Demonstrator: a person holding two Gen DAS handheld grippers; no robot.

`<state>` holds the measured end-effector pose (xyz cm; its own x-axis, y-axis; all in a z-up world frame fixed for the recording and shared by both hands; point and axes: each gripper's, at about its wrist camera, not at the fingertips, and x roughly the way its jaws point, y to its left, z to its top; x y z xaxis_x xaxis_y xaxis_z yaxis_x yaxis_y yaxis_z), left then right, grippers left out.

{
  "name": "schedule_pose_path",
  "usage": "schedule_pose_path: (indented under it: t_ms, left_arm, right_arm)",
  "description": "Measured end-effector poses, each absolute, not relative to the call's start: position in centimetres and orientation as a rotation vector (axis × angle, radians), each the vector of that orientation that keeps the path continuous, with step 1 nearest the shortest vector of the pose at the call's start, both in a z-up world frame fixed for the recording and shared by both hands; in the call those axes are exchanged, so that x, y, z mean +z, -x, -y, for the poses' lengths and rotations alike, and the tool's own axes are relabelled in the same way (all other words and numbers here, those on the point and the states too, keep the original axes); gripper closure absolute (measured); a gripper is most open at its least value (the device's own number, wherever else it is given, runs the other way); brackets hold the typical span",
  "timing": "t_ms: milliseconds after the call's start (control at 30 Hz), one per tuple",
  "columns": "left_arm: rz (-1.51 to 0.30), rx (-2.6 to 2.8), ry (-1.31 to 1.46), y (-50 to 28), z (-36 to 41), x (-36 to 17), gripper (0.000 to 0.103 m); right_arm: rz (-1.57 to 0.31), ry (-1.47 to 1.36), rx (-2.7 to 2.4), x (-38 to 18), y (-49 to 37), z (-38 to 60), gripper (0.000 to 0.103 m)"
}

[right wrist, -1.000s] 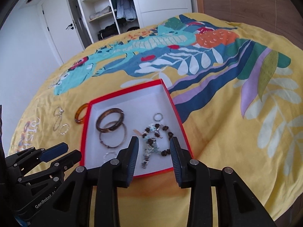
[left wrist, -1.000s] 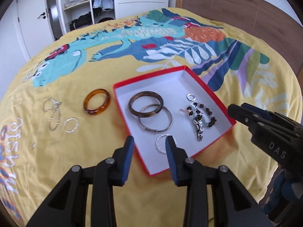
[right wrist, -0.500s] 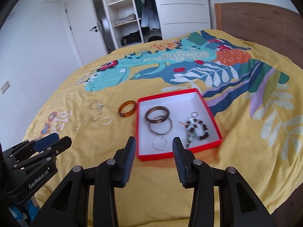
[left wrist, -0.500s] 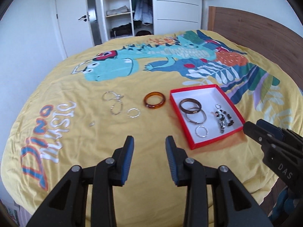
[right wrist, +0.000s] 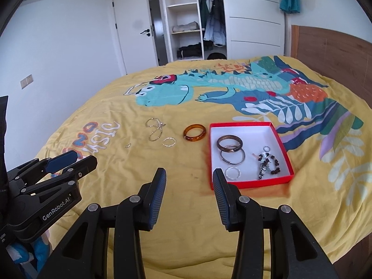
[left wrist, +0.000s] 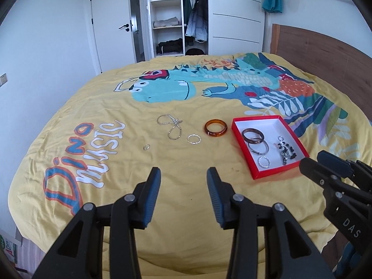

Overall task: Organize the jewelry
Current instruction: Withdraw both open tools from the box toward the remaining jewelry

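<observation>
A red box (left wrist: pixel 239 130) (right wrist: pixel 215 153) lies on the yellow bed cover. It holds a dark bangle (right wrist: pixel 229 143), a thin metal bangle (right wrist: pixel 233 156), a small silver ring (right wrist: pixel 232 172) and a beaded bracelet with a charm (right wrist: pixel 267 162). Left of the box lie an amber bangle (left wrist: pixel 215 127) (right wrist: pixel 194 132), a silver ring (left wrist: pixel 194 139) (right wrist: pixel 169 142), a silver chain (left wrist: pixel 171 125) (right wrist: pixel 155 127) and a tiny ring (left wrist: pixel 146 147) (right wrist: pixel 128 145). My left gripper (left wrist: pixel 183 197) and right gripper (right wrist: pixel 189 195) are both open, empty and held back above the near edge of the bed.
The bed cover (left wrist: pixel 162 88) has a dinosaur print. A wooden headboard (left wrist: pixel 325 53) stands at the right. An open wardrobe (left wrist: pixel 176 18) and a white door (left wrist: pixel 111 30) stand beyond the bed's far end.
Both grippers have pulled back and up from the box, so the whole bed now shows. The jewelry has not moved. Both grippers stay open.
</observation>
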<state>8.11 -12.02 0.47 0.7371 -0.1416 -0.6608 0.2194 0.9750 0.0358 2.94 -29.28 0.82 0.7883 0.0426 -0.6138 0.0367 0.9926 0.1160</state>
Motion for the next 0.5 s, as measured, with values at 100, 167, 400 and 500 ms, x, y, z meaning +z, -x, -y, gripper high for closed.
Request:
schedule_pose_path:
  t_ms: [100,167,400,500]
  left_arm:
    - [-0.718,-0.191,-0.098,-8.0,11.2,0.4,0.064]
    - [-0.718,-0.19,-0.092,-8.0,10.8,0.4,0.064]
    - [-0.718,-0.178,-0.076,-8.3,9.9,0.2,0.064]
    - [-0.723,-0.167,-0.068,-8.7,9.4,-0.1,0.064]
  right_arm:
    - [-0.663,-0.108,0.01,1.0,-2.9,28.6,0.061]
    - [-0.665,-0.1,0.013,1.0,-3.0,28.3,0.061]
    - [-0.675,-0.077,0.031,0.6,-3.5,27.2,0.061]
    - [-0.682,-0.068,0.037,0.3,-3.9,26.8,0.061]
